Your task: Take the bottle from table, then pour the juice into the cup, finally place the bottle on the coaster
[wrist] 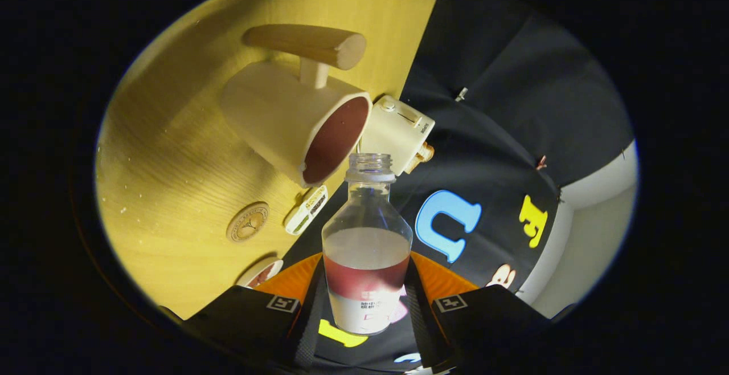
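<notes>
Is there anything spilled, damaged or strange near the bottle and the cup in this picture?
Nothing stands out. The gripper is shut on the bottle, uncapped, its mouth at the rim of the cup. No liquid shows on the table. The coaster lies flat.

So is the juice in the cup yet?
Not that I can tell. The bottle is off the table, held between the gripper fingers, cap off, tilted with its mouth near the cup rim. Liquid is in the bottle, and no stream shows. Left: finish pouring, then put the bottle on the round coaster.

Cream cup [285,118], clear bottle [367,249], wood-grain table [171,181].
</notes>
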A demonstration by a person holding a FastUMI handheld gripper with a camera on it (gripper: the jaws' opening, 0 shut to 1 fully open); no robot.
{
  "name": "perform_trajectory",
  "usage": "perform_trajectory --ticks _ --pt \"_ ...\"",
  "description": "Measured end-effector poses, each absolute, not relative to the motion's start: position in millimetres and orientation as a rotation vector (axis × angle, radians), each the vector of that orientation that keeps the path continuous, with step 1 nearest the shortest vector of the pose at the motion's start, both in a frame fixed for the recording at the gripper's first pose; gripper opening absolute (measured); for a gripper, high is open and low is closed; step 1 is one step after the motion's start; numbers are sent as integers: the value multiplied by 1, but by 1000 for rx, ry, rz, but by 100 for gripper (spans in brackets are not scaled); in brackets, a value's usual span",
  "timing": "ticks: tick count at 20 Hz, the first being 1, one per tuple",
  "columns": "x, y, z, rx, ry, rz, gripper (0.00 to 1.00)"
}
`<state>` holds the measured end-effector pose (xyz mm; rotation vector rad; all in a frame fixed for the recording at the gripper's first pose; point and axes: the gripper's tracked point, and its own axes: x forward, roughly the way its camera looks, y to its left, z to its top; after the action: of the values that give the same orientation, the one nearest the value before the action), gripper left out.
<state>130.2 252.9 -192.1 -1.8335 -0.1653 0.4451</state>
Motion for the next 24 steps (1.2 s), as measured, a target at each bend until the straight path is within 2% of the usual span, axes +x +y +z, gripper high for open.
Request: perform_trajectory --ticks 10,13,21,24 --pt "111 243 -232 -1119 161 446 71" --pt "103 258 -241 -791 239 519 71" --pt "90 258 -234 -227 316 562 72" --pt "106 242 -211 -82 277 544 72"
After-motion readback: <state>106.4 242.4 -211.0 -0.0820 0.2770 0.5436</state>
